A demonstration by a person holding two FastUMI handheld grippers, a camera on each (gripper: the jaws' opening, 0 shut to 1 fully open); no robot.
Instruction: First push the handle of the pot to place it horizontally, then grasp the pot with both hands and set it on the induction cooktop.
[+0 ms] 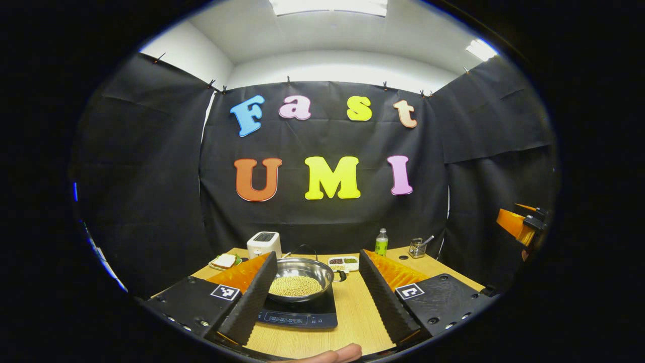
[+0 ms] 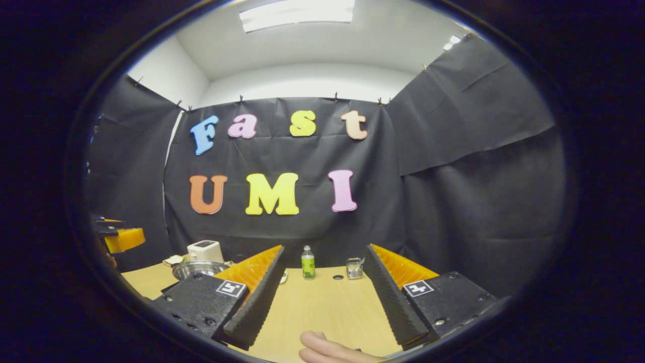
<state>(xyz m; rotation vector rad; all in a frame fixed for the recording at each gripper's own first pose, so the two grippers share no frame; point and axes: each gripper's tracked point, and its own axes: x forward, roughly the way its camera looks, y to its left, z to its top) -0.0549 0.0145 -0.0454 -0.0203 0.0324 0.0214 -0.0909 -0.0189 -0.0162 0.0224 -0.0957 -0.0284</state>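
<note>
A steel pot [image 1: 301,280] holding yellowish beans sits on the black induction cooktop [image 1: 298,313] in the left gripper view. Its black handle [image 1: 342,275] sticks out to the right. My left gripper [image 1: 317,297] is open, held back from the pot, with the pot showing between its fingers. In the right gripper view the pot [image 2: 199,268] appears at the far left, past the left finger. My right gripper [image 2: 322,297] is open over bare table [image 2: 322,307], holding nothing. The other gripper's orange body [image 2: 121,237] is at the left edge.
At the table's back stand a white toaster [image 1: 264,244], a plate with bread [image 1: 224,261], a small tray of beans [image 1: 343,262], a green bottle [image 1: 381,243] and a metal holder [image 1: 416,247]. A fingertip [image 1: 332,355] shows at the bottom edge. The right gripper's orange body [image 1: 519,224] is at the right.
</note>
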